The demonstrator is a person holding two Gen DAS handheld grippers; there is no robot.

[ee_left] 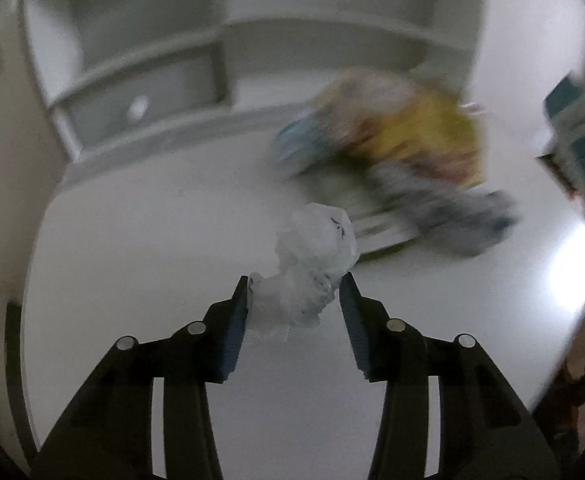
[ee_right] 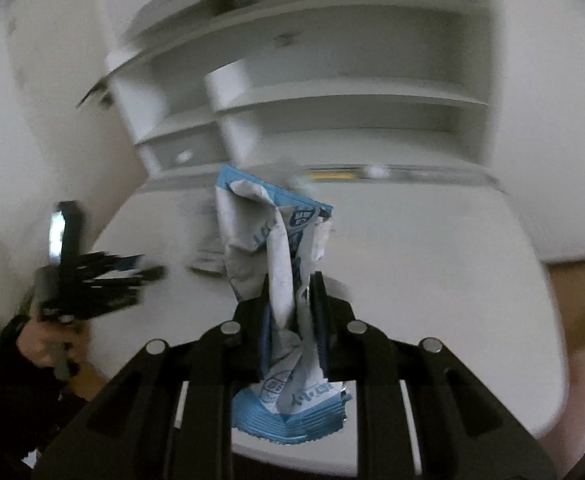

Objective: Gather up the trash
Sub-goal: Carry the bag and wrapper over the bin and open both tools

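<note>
In the left wrist view my left gripper (ee_left: 294,280) is shut on a crumpled white plastic wad (ee_left: 316,248), which stays sharp between the blue pads (ee_left: 238,316) while the white table (ee_left: 132,240) behind it blurs. In the right wrist view my right gripper (ee_right: 291,278) is shut on a crumpled blue-and-white wrapper (ee_right: 264,224). The wrapper sticks up past the fingertips and hangs out below the jaws. The left gripper (ee_right: 132,276) appears blurred at the left of the right wrist view, held by a hand (ee_right: 48,344) in a dark sleeve.
A blurred heap of yellow, blue and grey items (ee_left: 392,152) lies on the table beyond the wad. A white shelf unit (ee_left: 220,40) with a small drawer (ee_left: 140,108) stands at the table's far edge. The table's right edge (ee_right: 548,320) borders a brown floor.
</note>
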